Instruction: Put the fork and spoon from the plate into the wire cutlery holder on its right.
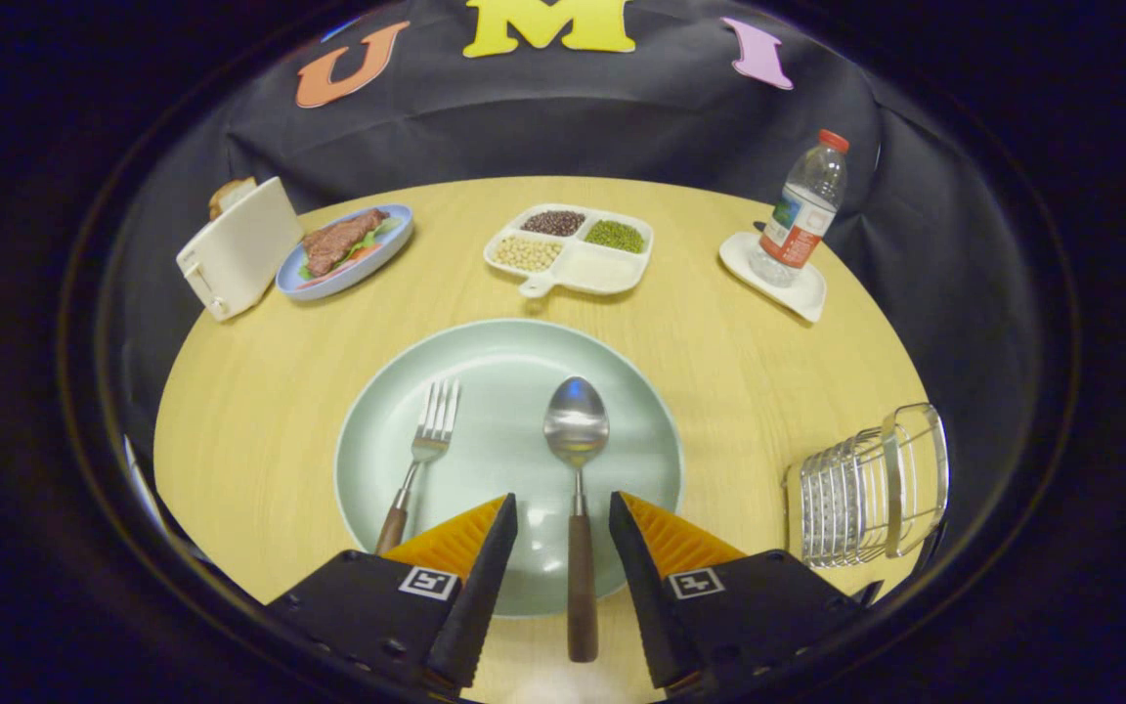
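Spoon [576,460] lies on the pale green plate [509,352], its brown handle running straight toward me and passing between my 2 fingers [480,552]. My gripper [563,548] is spread wide, pressing on nothing, the handle untouched in the gap. Fork [421,460] lies just left of the spoon, roughly parallel, its handle angled past my left finger. Wire cutlery holder [871,489] stands on the wooden table [250,391] to the plate's right, well apart from both. Closing on the spoon's handle looks like the next step. Bottle [802,210] beyond carries a label too small to read.
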`<state>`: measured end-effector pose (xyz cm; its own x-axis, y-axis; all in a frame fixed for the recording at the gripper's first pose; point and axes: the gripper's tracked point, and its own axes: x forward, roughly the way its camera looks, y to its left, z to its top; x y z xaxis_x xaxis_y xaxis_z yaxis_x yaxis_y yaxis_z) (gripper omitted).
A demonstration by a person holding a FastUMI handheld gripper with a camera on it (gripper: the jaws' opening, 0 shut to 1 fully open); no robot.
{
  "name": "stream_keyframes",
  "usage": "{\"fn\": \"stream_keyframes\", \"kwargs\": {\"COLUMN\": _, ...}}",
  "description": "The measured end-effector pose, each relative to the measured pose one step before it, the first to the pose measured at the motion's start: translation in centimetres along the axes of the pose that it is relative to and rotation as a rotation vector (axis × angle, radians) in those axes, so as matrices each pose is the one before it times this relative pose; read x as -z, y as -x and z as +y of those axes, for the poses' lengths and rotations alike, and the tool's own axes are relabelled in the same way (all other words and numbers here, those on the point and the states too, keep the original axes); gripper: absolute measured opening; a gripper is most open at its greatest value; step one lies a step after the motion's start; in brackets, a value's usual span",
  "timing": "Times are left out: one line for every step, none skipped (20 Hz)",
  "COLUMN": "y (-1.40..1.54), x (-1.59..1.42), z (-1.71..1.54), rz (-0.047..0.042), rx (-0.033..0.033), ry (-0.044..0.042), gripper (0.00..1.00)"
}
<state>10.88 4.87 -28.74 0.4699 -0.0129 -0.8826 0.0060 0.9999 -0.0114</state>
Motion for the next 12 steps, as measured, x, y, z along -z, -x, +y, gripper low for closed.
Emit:
{"fn": "stream_keyframes", "kwargs": {"y": -0.135, "x": -0.025, "z": -0.215, "rz": 0.01201, "rx": 0.01686, "ry": -0.00203, "gripper": 0.56}}
{"fn": "stream_keyframes", "kwargs": {"y": -0.159, "x": 0.176, "z": -0.063, "rz": 0.02316, "rx": 0.00865, "ry": 0.0003, "gripper": 0.48}}
{"fn": "stream_keyframes", "kwargs": {"y": -0.219, "x": 0.428, "z": -0.029, "rz": 0.02638, "rx": 0.01081, "ry": -0.00785, "gripper": 0.41}}
{"fn": "stream_keyframes", "kwargs": {"y": -0.106, "x": 0.368, "z": -0.128, "rz": 0.02727, "rx": 0.01297, "ry": -0.01416, "gripper": 0.37}}
{"fn": "stream_keyframes", "kwargs": {"y": -0.176, "x": 0.223, "z": -0.203, "rz": 0.02068, "rx": 0.01681, "ry": -0.01508, "gripper": 0.32}}
{"fn": "stream_keyframes", "kwargs": {"y": -0.119, "x": 0.022, "z": -0.19, "rz": 0.01364, "rx": 0.01112, "ry": -0.01101, "gripper": 0.3}}
{"fn": "stream_keyframes", "kwargs": {"y": 0.014, "x": -0.053, "z": 0.131, "rz": 0.00544, "rx": -0.00514, "ry": -0.01065, "gripper": 0.29}}
{"fn": "stream_keyframes", "kwargs": {"y": -0.108, "x": -0.155, "z": 0.442, "rz": 0.00133, "rx": -0.0249, "ry": 0.00035, "gripper": 0.29}}
{"fn": "stream_keyframes", "kwargs": {"y": -0.037, "x": 0.219, "z": -0.064, "rz": 0.01861, "rx": -0.01219, "ry": 0.01158, "gripper": 0.29}}
{"fn": "stream_keyframes", "kwargs": {"y": 0.489, "x": -0.08, "z": 0.099, "rz": 0.00643, "rx": 0.00247, "ry": -0.00488, "gripper": 0.22}}
{"fn": "stream_keyframes", "kwargs": {"y": -0.508, "x": 0.18, "z": 0.202, "rz": -0.00377, "rx": -0.00314, "ry": 0.00231, "gripper": 0.14}}
{"fn": "stream_keyframes", "kwargs": {"y": 0.29, "x": -0.226, "z": -0.142, "rz": -0.00451, "rx": -0.00508, "ry": 0.00273, "gripper": 0.14}}
